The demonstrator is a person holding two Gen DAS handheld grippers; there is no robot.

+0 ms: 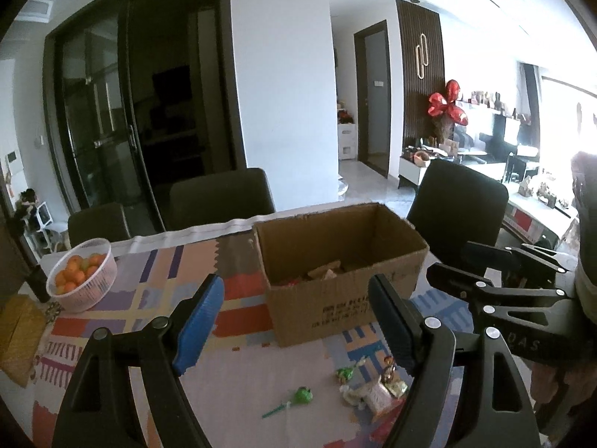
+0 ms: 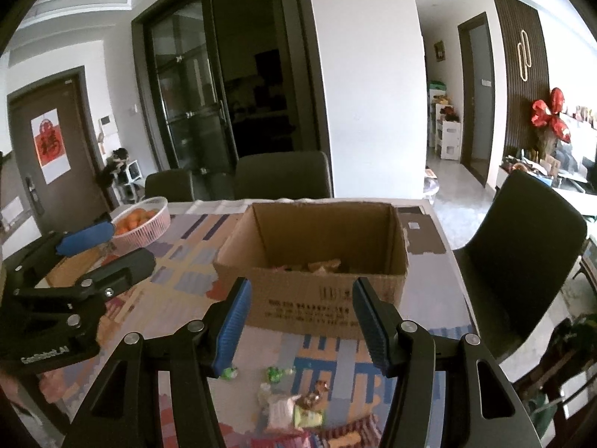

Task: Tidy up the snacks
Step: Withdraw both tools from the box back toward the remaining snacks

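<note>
Cardboard box (image 2: 321, 257): one; green lollipop (image 1: 303, 395): one; orange bowl (image 1: 83, 275): one.

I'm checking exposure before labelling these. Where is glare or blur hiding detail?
Left wrist view: the window at the right edge is blown out white; the sweets look soft. Right wrist view: evenly lit, the sweets blurred, the cardboard box print unreadable.

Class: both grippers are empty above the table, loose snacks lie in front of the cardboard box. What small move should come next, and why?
Probably lower the right gripper onto the wrapped snacks just below it. Its jaws stand open and empty, the snacks lie loose on the tablecloth, and the cardboard box behind them is open with snacks already inside.
</note>
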